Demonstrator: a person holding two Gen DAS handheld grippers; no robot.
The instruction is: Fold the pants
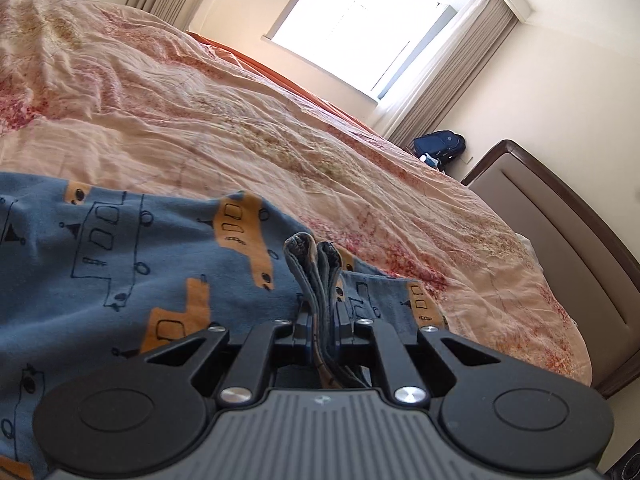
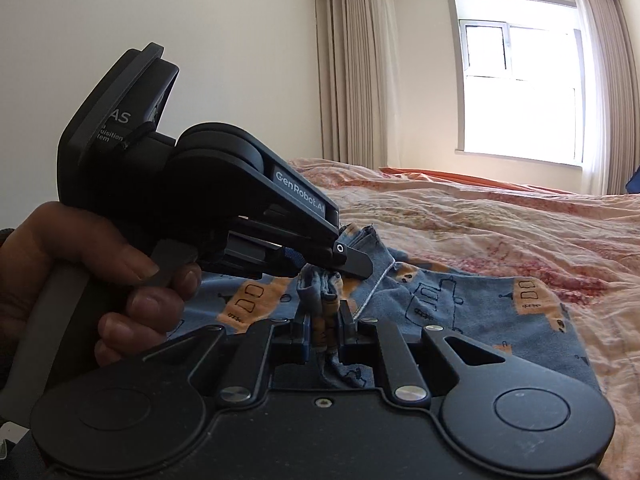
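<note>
The blue cotton pants with orange vehicle prints (image 1: 120,248) lie on the peach floral bedspread (image 1: 240,128), spreading lower left from the left claw (image 1: 320,320), lower right from the right claw (image 2: 326,320). Both claws are clamped on bunched fabric edges, almost touching at frame centre.

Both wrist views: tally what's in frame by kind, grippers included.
Grippers: 2, the left gripper and the right gripper, both clamped on bunched fabric
Pants: 1, the blue printed pants
Beds: 1, the bed with a pink quilt
Windows: 1, the window
Backpacks: 1, the blue backpack
Total: 6
</note>
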